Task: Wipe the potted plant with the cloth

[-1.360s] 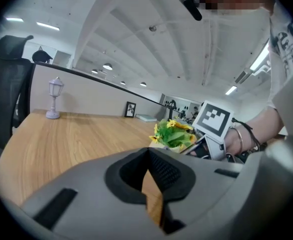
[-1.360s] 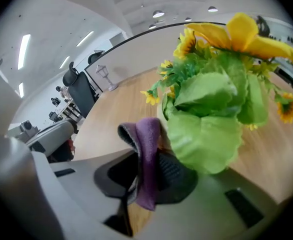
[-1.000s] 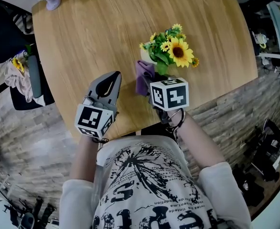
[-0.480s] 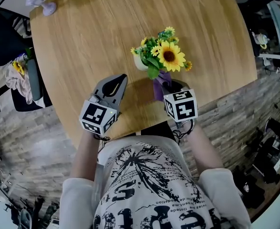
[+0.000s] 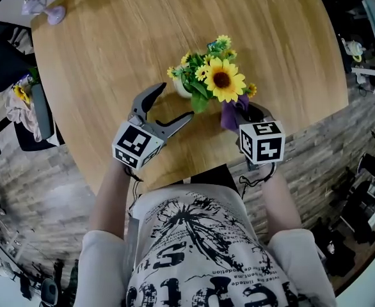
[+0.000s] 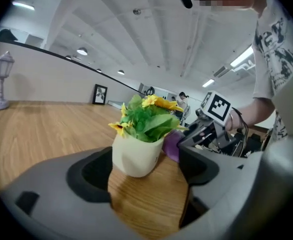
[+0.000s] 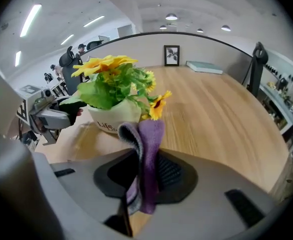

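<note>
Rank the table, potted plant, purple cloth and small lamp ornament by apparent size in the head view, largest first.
1. table
2. potted plant
3. purple cloth and small lamp ornament: look alike; the cloth is partly hidden, the ornament lies farther off, so no ranking.

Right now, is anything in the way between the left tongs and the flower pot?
No, nothing visible. The left tongs have just been opening, and only bare table lies between them and the flower pot right ahead. The purple cloth, pinched in the right tongs, is on the pot's far side.
</note>
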Motion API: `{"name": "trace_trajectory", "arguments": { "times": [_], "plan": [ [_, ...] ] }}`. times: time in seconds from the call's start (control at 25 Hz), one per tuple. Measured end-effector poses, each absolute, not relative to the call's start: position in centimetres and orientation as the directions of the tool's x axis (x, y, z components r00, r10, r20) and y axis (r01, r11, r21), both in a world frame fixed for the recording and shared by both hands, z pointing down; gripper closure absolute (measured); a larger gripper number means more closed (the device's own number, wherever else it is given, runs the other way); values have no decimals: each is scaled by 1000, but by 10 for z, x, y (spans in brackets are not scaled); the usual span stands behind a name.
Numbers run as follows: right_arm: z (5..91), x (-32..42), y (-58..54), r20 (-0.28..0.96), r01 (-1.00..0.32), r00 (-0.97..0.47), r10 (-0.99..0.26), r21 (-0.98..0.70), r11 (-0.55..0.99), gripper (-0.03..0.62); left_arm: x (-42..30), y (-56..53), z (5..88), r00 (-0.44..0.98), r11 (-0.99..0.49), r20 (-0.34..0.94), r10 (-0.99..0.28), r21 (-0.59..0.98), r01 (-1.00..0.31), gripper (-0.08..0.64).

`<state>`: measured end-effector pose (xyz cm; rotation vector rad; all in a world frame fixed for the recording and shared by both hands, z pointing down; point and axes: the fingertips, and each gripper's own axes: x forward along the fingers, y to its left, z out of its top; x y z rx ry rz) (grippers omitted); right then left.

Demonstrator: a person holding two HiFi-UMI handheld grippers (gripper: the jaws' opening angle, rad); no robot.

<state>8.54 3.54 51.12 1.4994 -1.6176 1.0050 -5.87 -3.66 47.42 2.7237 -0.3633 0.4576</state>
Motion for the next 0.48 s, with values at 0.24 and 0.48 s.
{"name": "trace_trajectory", "arguments": {
  "times": [0.24, 0.48],
  "plan": [
    [509, 91, 22, 872, -997, -76, -483, -60, 48, 508, -30, -48, 479, 926, -942, 358, -117, 256, -218, 17],
    [504, 105, 2, 850, -998, -42, -524, -6, 70, 508, -3, -62, 487, 922, -966, 375, -99, 186, -179, -29]
  ]
}}
